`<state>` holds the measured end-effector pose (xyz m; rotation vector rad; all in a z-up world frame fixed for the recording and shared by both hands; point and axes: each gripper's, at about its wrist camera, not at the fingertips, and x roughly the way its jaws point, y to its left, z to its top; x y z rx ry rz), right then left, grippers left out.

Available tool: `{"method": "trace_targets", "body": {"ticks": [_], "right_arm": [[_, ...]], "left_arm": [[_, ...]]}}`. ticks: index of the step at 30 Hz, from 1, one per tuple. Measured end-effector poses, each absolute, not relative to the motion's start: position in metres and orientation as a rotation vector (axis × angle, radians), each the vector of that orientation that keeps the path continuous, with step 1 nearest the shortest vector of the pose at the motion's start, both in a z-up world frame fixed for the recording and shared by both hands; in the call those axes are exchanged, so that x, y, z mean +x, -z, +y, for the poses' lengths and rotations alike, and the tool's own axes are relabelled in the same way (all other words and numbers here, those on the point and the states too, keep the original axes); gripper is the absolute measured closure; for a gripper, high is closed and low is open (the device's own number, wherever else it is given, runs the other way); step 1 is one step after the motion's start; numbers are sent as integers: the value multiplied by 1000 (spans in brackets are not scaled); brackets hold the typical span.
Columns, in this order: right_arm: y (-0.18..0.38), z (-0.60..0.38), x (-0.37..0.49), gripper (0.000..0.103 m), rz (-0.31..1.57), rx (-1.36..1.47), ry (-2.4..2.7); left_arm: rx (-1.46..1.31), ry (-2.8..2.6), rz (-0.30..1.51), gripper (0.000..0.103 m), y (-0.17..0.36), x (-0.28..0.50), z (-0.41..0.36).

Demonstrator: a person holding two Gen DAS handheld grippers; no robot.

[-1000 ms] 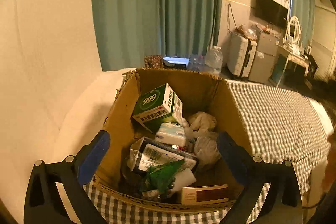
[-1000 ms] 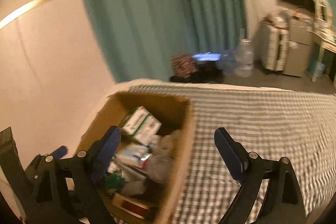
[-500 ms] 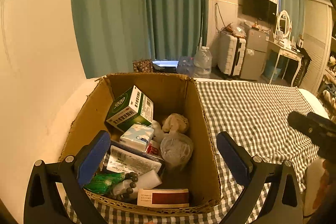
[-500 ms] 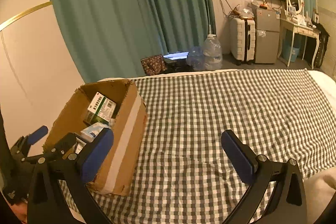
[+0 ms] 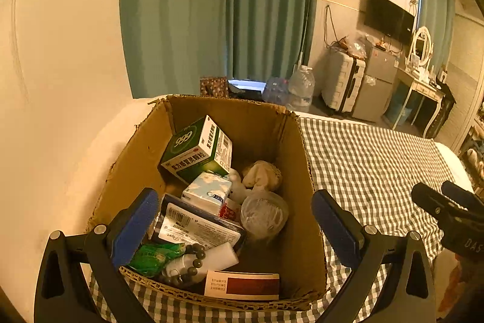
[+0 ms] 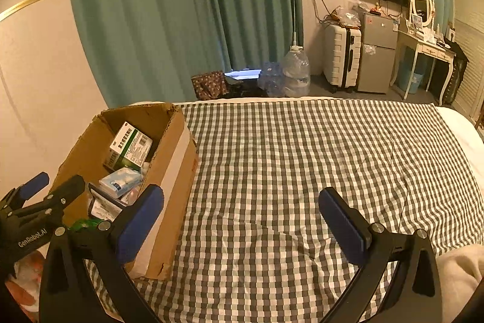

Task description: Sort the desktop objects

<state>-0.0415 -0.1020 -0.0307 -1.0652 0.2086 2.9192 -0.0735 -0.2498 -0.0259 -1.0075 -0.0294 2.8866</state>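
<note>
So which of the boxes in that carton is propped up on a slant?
The green and white medicine box, leaning against the carton's back corner. The pale blue tissue pack and red-labelled box lie flat.

An open-topped cardboard box (image 5: 290,159) sits at the left end of a checked cloth (image 6: 302,165), crammed with packets; a green carton (image 5: 198,150) leans against its far wall, leaving little room inside. To the box's right the cloth lies bare and wide, only lightly wrinkled.
</note>
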Motion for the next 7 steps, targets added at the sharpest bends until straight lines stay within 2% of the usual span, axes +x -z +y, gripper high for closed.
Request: {"method": "trace_targets", "body": {"ticks": [7], "right_arm": [[35,-106,-38,0,204,-1076,-2916]], "left_arm": [[-1060,-2872,-43,0,30,-71,-250]]}}
